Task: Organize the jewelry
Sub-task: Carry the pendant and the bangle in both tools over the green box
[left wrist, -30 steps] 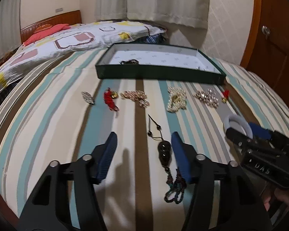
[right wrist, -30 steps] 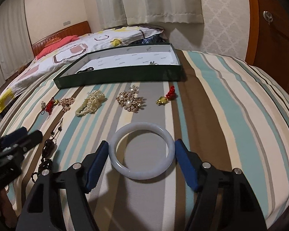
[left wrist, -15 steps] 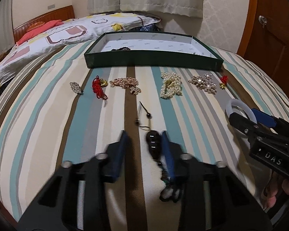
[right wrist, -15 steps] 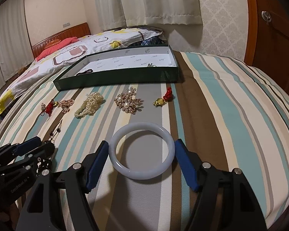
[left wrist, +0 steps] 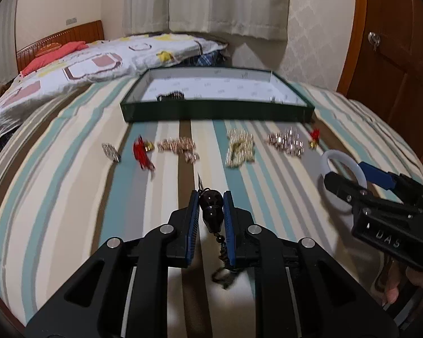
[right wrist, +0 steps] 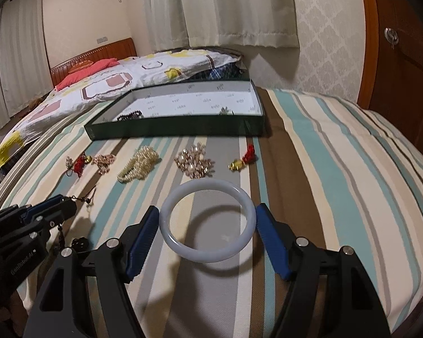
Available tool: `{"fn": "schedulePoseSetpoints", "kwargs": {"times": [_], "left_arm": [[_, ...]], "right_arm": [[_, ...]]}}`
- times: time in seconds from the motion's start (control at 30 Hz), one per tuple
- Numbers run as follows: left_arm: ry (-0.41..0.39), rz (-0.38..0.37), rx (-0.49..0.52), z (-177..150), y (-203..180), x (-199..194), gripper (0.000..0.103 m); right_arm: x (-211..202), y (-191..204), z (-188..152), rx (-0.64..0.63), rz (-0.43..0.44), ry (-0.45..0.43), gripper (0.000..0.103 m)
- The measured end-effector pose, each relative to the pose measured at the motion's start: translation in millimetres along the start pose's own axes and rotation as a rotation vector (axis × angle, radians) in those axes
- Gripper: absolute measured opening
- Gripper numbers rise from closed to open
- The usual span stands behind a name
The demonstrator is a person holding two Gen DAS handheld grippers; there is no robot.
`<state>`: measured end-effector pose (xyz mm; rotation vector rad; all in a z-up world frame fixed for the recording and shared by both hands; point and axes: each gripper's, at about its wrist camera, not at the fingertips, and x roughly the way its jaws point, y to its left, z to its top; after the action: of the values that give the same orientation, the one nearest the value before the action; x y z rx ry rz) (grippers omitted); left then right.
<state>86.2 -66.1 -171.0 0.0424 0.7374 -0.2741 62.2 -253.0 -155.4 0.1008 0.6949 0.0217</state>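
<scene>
While the dark gourd-shaped pendant (left wrist: 210,208) is sitting between the blue ribbed pads (left wrist: 193,219) of the left hand-held gripper (left wrist: 210,214), its glossy, two-lobed body is being pinched from both sides; the jaws have just been closing and are now standing narrow around it. Its thin black cord (left wrist: 200,181) is trailing forward over the bed, and a string of small dark beads with a tassel (left wrist: 224,277) is hanging behind the pads.

Beside it, the white bangle (right wrist: 207,222), a smooth, milky, round ring, is lying between the pads of the right hand-held gripper (right wrist: 207,233). Those jaws are standing wide; the left pad is lying just against the ring, but whether the right pad is touching it is hard to tell.

Farther out, a row of pieces is lying on the striped bedcover (right wrist: 338,174): a small silver clip (left wrist: 110,152), a red knotted charm (left wrist: 141,155), a rose-gold chain heap (left wrist: 177,146), a coil of cream pearls (right wrist: 139,163), a glittering cluster brooch (right wrist: 194,161) and a second red charm with a gold bead (right wrist: 244,159).

Behind the row, a shallow dark green box (right wrist: 177,132) with a white lining is holding a dark bracelet (right wrist: 129,116) near its left end.
</scene>
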Motion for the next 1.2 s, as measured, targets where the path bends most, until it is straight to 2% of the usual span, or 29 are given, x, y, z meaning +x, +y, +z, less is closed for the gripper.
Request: {"fn": "schedulePoseSetpoints", "kwargs": {"times": [0.3,0.6,0.87,1.03,1.2], "left_arm": [[-0.085,-0.015,-0.017,50,3,0,0.017],[-0.169,-0.029,-0.016,119,0,30,0.017],[-0.142,-0.012,-0.021,154,1,91,0.017],[-0.072,0.001,-0.010,155,4,135,0.017],[-0.004,0.002,-0.007,151,8,163,0.017]], "right_arm": [[-2,-3,46,0.000,0.008,-0.079,0.069],[29,1,109,-0.014,0.029,-0.152,0.069],[85,-5,131,-0.029,0.004,-0.104,0.069],[121,-14,133,-0.025,-0.003,-0.032,0.069],[144,-19,132,-0.027,0.000,0.038,0.069]]}}
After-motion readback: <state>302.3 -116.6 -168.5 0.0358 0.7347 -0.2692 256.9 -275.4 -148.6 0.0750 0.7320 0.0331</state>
